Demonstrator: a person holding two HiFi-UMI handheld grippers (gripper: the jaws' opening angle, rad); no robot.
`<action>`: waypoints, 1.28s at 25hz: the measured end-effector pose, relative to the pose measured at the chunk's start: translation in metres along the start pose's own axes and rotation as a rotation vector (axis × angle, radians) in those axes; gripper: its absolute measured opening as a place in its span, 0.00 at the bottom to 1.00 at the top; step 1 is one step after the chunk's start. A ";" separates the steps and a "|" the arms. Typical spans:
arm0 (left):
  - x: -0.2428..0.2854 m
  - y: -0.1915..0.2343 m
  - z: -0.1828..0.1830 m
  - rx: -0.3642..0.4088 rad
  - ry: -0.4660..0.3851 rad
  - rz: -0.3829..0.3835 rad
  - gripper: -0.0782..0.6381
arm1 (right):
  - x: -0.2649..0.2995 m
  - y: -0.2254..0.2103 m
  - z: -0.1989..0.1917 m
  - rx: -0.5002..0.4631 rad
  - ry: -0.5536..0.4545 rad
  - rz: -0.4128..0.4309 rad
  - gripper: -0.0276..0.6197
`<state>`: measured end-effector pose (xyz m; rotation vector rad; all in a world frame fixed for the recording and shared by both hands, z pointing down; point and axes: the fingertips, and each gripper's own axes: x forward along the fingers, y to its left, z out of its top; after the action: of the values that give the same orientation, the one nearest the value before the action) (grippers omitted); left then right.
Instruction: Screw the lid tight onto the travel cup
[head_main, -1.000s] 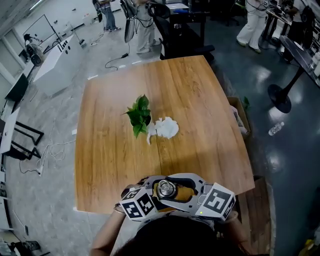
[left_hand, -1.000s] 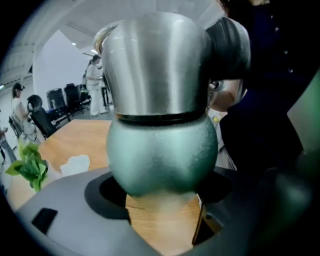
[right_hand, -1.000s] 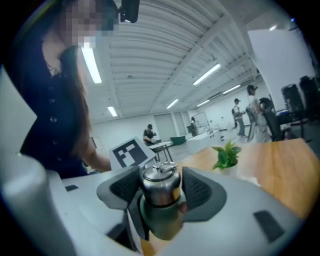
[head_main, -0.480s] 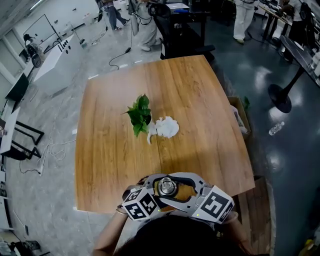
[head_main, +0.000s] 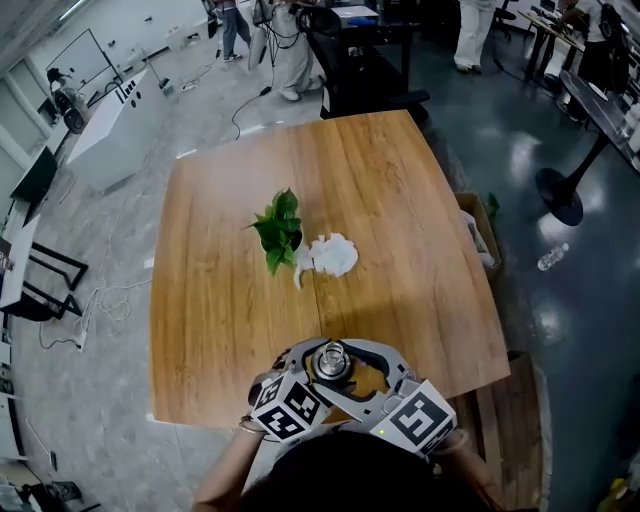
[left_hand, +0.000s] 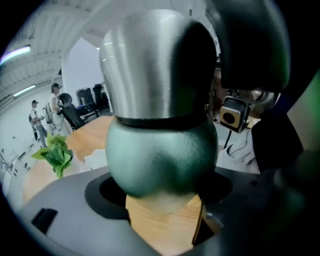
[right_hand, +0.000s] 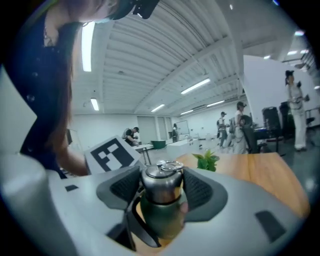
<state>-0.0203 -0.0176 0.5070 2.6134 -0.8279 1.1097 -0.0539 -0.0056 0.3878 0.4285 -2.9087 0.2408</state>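
Note:
At the table's near edge, both grippers hold the travel cup (head_main: 332, 360), whose steel lid with a ring faces up in the head view. My left gripper (head_main: 312, 372) is shut on the cup's dark green body (left_hand: 160, 160). Seen from the left gripper view, the steel lid (left_hand: 155, 65) rises above it and fills the frame. My right gripper (head_main: 350, 366) is shut on the lid (right_hand: 161, 182), its ribbed black pads (right_hand: 125, 186) pressing both sides. The green body (right_hand: 162, 217) shows below the pads. A dark strap loop hangs at the cup's side.
A small green plant (head_main: 280, 230) and a white crumpled object (head_main: 333, 255) sit mid-table on the wooden table (head_main: 400, 200). A black office chair (head_main: 350, 60) stands beyond the far edge, and several people stand in the background. A box (head_main: 480, 235) sits by the table's right side.
The cup and both grippers have shifted slightly away from the person. The right gripper's marker cube has swung nearer the person and the left one moved right, so the pair has turned a little.

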 end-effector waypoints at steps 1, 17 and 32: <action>-0.002 -0.006 -0.001 0.028 -0.001 -0.045 0.66 | -0.002 0.004 -0.001 0.005 0.021 0.053 0.46; -0.006 -0.033 -0.001 0.112 -0.001 -0.172 0.66 | -0.009 0.017 -0.003 0.019 0.057 0.186 0.46; -0.007 -0.040 -0.001 0.053 -0.066 -0.214 0.66 | -0.015 0.015 0.003 -0.026 -0.024 0.218 0.48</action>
<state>-0.0026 0.0187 0.5048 2.7172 -0.5210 1.0052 -0.0448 0.0123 0.3797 0.1105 -2.9781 0.2295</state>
